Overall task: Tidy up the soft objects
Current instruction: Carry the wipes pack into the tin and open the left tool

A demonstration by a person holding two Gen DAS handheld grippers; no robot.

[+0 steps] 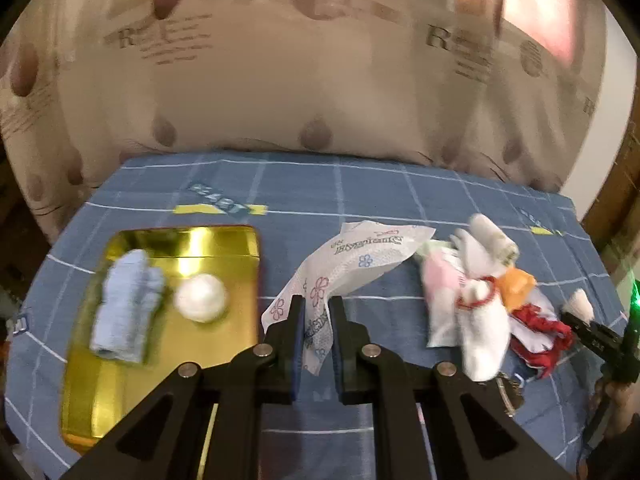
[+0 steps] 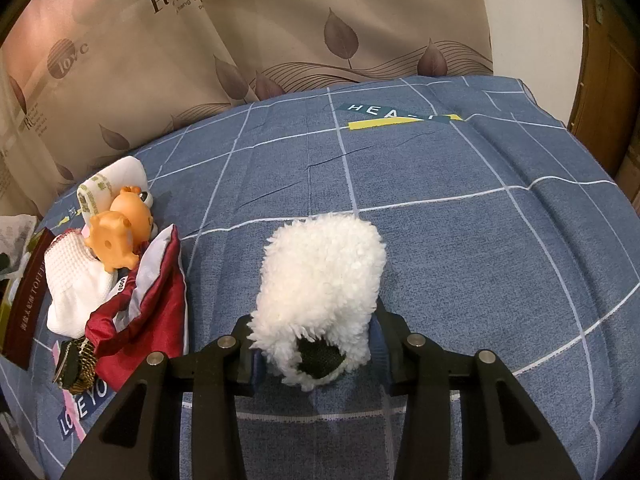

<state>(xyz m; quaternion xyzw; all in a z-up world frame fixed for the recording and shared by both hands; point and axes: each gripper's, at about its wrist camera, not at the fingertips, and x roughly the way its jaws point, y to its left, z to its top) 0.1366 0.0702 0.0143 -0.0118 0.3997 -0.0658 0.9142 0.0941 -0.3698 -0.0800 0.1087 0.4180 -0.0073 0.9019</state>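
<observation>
My left gripper (image 1: pixel 317 305) is shut on a thin white tissue packet (image 1: pixel 360 260) printed with flowers; the packet trails away over the blue checked bedsheet (image 1: pixel 360 192). To its left lies a gold tin (image 1: pixel 244 320) holding a folded blue cloth (image 1: pixel 128 304) and a white ball (image 1: pixel 202 298). In the right wrist view, my right gripper (image 2: pixel 314 320) is shut on a white fluffy pad (image 2: pixel 320 276) with a black patch, low over the sheet. That gripper's tip and fluff (image 1: pixel 580 306) show at the far right of the left wrist view.
A pile lies between the grippers: an orange toy (image 2: pixel 120 236), a white waffle cloth (image 2: pixel 72 280), a red pouch (image 2: pixel 148 304), a rolled white pack (image 2: pixel 112 180) and a dark metal band (image 2: pixel 76 368). A maroon lid (image 2: pixel 24 300) is at the left edge. A curtain (image 2: pixel 240 32) hangs behind.
</observation>
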